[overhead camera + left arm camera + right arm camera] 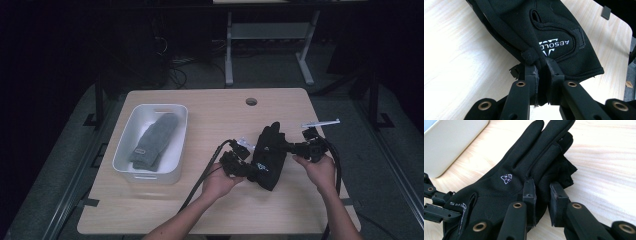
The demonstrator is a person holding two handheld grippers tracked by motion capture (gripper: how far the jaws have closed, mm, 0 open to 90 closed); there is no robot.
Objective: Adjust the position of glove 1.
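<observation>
A black glove (pixel 270 155) lies on the wooden table (pixel 220 117), right of centre, fingers pointing away from me. My left gripper (pixel 252 171) pinches its cuff edge; in the left gripper view the jaws (pixel 543 66) are closed on the hem, just below the glove's white logo (pixel 554 45). My right gripper (pixel 286 146) comes in from the right. In the right gripper view it (pixel 541 191) holds a fold of the glove (pixel 506 170) along its side, below the fingers. Both hands rest low over the table.
A white bin (pixel 127 131) stands at the left of the table with a grey glove (pixel 152 140) inside; its wall (pixel 449 142) shows at the upper left of the right gripper view. A cable hole (pixel 251 101) sits near the far edge. Black cables trail towards me.
</observation>
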